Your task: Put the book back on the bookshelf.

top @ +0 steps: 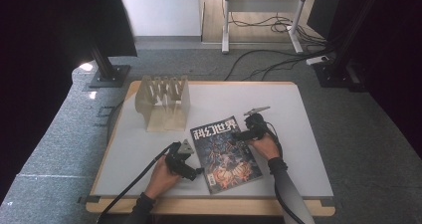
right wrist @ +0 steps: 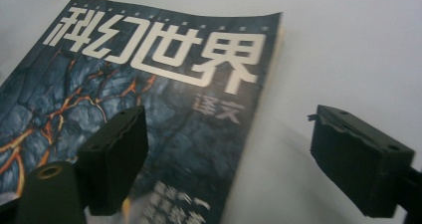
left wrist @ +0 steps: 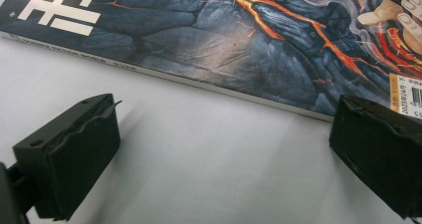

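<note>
I am holding my left tongs (top: pixel 198 171) low at the near left edge of the magazine (top: pixel 226 152), which is lying flat on the white counter (top: pixel 278 104) near its front middle, cover up and turned slightly off square. My left hand (top: pixel 161 176) is wrapping the handle from behind, forearm coming in from the bottom edge, with the cable trailing back off the counter's front. In the left gripper view the jaws are standing wide apart, gripping nothing, just above the bare counter with the magazine's (left wrist: pixel 239 40) spine edge crossing just beyond them; the right-hand jaw is sitting near the barcode corner.

My right tongs (top: pixel 238 135) are pointing leftward over the magazine's far right part, my right hand (top: pixel 263 145) resting by its right edge and the forearm angling in from the lower right. In the right gripper view these jaws are also spread wide and empty, straddling the magazine's (right wrist: pixel 149 99) right edge: one jaw is hovering over the cover, the other over the counter beside it.

A wooden slotted rack (top: pixel 163 102) is standing well behind the magazine, toward the counter's back left.
</note>
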### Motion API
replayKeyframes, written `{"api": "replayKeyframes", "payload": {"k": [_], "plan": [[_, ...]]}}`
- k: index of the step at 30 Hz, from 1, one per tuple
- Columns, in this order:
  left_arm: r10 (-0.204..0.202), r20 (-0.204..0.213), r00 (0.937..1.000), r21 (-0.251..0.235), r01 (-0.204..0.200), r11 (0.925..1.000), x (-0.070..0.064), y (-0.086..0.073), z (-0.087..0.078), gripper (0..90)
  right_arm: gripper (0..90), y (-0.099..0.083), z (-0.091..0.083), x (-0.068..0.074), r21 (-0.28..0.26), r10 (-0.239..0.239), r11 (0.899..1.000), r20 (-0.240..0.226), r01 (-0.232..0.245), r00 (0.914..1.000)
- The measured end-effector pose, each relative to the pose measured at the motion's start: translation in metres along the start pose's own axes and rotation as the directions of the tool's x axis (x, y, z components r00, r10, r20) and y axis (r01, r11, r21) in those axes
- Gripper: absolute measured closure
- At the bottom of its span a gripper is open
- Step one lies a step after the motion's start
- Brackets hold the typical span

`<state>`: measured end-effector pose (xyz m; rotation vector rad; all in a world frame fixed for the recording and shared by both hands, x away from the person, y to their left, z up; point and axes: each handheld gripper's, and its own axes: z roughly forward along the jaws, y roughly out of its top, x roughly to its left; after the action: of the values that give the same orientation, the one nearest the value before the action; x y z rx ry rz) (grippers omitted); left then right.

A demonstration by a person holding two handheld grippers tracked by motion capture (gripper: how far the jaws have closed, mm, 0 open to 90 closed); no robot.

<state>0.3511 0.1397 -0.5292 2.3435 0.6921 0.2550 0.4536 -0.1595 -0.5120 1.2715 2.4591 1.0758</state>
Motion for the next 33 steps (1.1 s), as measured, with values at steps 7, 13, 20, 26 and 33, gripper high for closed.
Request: {"api": "replayKeyframes", "payload": {"k": [7, 13, 20, 26, 33], "plan": [[-0.002, 0.001, 1.0000, 0.001, 0.002, 1.0000, 0.000, 0.000, 0.000, 0.0, 28.4, 0.003, 0.011, 0.002, 0.014, 0.109, 0.994, -0.063, -0.108, 0.9921], [-0.003, 0.002, 1.0000, 0.002, 0.003, 1.0000, 0.000, 0.000, 0.000, 0.0, 33.7, -0.002, 0.002, 0.002, 0.035, 0.155, 0.988, -0.067, -0.153, 0.9857], [-0.002, 0.002, 1.0000, 0.001, 0.002, 1.0000, 0.000, 0.000, 0.000, 0.0, 43.1, -0.013, -0.014, 0.001, 0.010, 0.173, 0.985, -0.117, -0.173, 0.9780], [0.001, -0.001, 1.0000, 0.003, -0.001, 1.0000, 0.000, 0.000, 0.001, 0.0, 50.1, -0.009, -0.024, 0.000, -0.032, 0.170, 0.984, -0.174, -0.178, 0.9700], [0.002, -0.001, 1.0000, 0.003, -0.002, 1.0000, 0.000, 0.000, 0.001, 0.0, 56.1, -0.003, -0.008, -0.005, -0.068, 0.228, 0.966, -0.219, -0.248, 0.9486]]}}
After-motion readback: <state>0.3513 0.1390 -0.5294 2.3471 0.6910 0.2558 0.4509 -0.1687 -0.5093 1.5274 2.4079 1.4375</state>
